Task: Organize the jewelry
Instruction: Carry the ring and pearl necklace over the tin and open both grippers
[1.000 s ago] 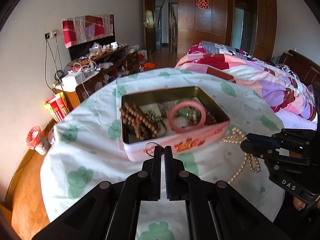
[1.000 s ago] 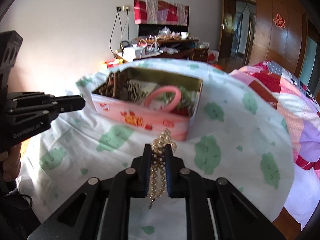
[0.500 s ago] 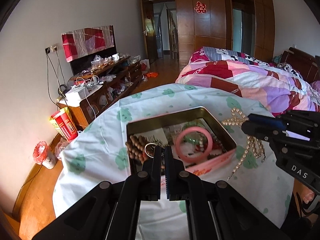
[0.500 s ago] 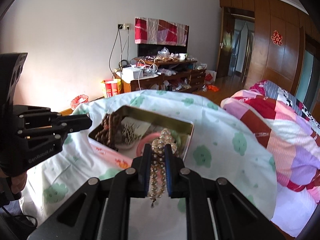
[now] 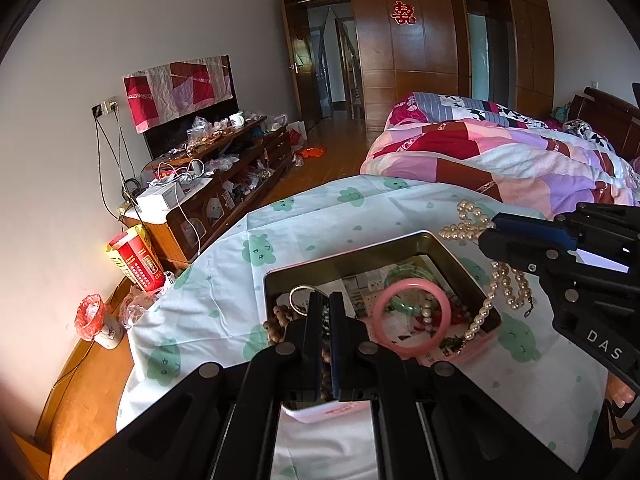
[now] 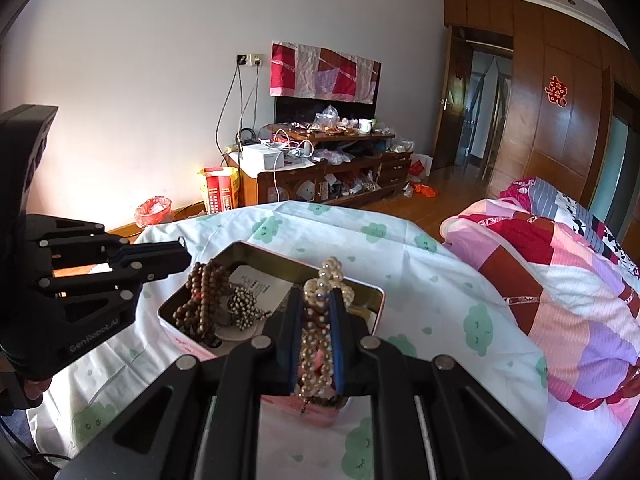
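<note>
Right hand-held gripper (image 6: 316, 300) clamps pearl necklace (image 6: 318, 336) (above tin (image 6: 168, 312)).

Tin (image 5: 452, 256) crowded — pink bangle (image 5: 412, 320), wooden beads (image 6: 202, 300) fill it; open cloth (image 6: 432, 292) lies around it.

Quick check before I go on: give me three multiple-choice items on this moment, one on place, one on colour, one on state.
1. Where does the tin stand?
A. on the floor
B. on the cloud-print cloth
C. on the bed

2. What colour is the bangle in the tin?
A. pink
B. blue
C. black

3. What is the right gripper doing?
A. open, empty
B. shut on a key
C. shut on the pearl necklace

Answers: B, the cloth lies under the tin; A, the ring is pink; C, pearls sit clamped between the fingers.
</note>
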`<state>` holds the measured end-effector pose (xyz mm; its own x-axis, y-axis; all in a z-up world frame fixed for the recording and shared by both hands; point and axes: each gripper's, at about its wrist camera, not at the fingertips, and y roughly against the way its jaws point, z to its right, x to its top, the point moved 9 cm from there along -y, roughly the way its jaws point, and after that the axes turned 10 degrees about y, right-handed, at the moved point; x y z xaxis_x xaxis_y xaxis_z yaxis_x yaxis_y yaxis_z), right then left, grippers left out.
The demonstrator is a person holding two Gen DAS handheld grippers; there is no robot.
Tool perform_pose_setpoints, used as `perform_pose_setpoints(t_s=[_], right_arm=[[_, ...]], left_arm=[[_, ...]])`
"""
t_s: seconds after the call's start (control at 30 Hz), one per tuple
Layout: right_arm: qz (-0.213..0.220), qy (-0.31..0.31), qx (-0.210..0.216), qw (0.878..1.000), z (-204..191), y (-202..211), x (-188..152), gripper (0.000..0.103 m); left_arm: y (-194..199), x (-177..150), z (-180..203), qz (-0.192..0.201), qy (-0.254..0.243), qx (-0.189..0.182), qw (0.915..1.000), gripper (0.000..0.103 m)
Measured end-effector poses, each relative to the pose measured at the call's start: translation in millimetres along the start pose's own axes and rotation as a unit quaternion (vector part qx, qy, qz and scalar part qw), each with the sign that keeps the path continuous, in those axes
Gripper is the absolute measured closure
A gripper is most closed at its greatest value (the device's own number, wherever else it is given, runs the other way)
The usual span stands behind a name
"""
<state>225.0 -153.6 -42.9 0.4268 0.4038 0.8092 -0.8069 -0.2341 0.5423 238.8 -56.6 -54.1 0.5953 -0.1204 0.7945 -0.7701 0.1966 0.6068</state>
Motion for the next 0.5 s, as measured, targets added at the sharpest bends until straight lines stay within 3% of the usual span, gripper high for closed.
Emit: perform_pose_setpoints(t_s=[0.5], right_arm=[[-0.010,-0.010,-0.007,1.000,9,-23,-1,0.089]], left_arm=[[-26,5,0,-0.013,0.003,0.009,0.9999,0.101]])
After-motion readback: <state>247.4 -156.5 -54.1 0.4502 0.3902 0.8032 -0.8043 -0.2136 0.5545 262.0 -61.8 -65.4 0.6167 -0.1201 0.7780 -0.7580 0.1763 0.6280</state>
